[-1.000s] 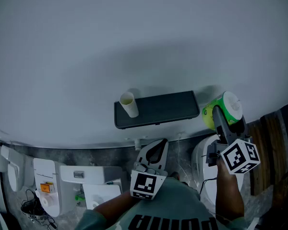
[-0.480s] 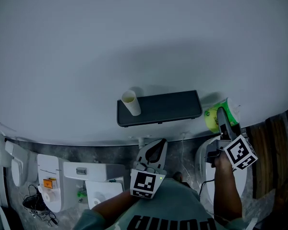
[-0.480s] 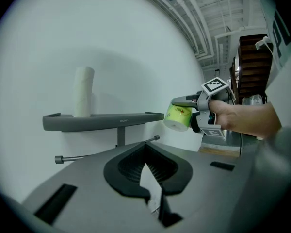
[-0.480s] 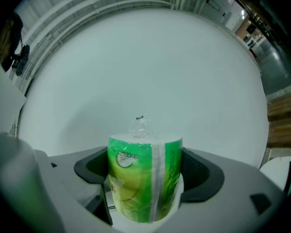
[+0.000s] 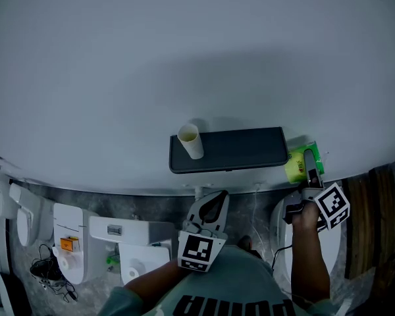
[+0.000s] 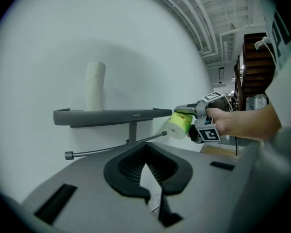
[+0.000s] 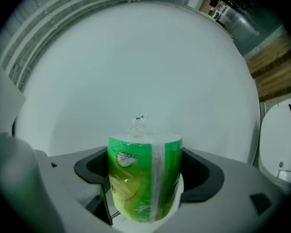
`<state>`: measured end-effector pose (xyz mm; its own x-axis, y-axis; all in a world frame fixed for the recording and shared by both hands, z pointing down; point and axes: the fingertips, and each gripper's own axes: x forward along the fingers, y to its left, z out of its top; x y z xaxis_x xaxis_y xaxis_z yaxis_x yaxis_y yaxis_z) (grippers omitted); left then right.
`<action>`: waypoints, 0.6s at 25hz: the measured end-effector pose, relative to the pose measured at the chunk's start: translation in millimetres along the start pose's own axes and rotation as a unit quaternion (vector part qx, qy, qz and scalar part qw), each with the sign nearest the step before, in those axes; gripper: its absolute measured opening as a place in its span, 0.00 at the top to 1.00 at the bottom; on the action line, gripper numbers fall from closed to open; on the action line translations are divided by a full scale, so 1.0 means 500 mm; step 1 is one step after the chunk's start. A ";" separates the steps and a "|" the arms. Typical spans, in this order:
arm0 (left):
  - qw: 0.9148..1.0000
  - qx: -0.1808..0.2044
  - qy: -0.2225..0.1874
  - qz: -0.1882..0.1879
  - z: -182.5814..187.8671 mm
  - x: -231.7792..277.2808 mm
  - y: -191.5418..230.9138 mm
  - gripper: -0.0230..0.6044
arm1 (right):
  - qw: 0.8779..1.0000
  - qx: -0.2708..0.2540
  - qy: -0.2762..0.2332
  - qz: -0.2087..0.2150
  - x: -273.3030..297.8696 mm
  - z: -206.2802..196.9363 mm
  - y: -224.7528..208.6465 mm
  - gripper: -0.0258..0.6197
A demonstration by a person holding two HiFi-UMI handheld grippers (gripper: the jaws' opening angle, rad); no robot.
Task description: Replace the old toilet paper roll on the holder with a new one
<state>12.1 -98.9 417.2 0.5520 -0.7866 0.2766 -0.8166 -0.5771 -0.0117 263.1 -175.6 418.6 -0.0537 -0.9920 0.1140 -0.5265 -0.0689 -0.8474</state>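
Right tool [image 5: 308, 164] clamped on wrapped green toilet paper roll [image 7: 143, 178], just off right end of holder shelf [image 5: 230, 150], near free tip of rod [image 6: 111, 148]; likely lining up to thread. Empty cardboard core [image 5: 190, 141] upright on shelf's left end, parked clear. Left tool [image 5: 216, 201] closed, empty, below shelf.

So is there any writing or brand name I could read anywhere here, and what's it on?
Nothing reads clearly.
Green-wrapped new roll: print too blurred.
Shirt: large letters, cut off at the frame's edge.
Marker cube: black-and-white pattern, no words.
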 end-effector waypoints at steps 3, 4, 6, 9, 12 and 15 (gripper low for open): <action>1.000 -0.002 0.003 0.003 -0.003 -0.001 0.011 0.96 | 0.999 0.036 0.005 0.001 0.011 -0.016 -0.009 0.29; 1.000 -0.003 0.004 0.005 -0.005 -0.001 0.014 0.96 | 0.999 0.047 0.006 0.001 0.015 -0.022 -0.012 0.29; 1.000 -0.004 0.006 0.007 -0.009 -0.001 0.021 0.96 | 0.997 0.074 0.010 0.003 0.022 -0.035 -0.017 0.29; 1.000 -0.007 0.007 0.009 -0.013 -0.002 0.030 0.96 | 0.993 0.120 0.013 0.008 0.031 -0.051 -0.020 0.29; 1.000 -0.007 0.007 0.009 -0.015 -0.004 0.035 0.96 | 0.988 0.157 0.009 0.010 0.034 -0.061 -0.025 0.29; 1.000 -0.010 0.007 0.010 -0.017 -0.007 0.041 0.96 | 0.982 0.190 0.006 0.011 0.036 -0.070 -0.029 0.29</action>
<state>-8.2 -106.1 424.1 0.5338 -0.7943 0.2900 -0.8302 -0.5574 0.0012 240.2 -188.5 451.1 -0.0718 -0.9926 0.0978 -0.1707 -0.0844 -0.9817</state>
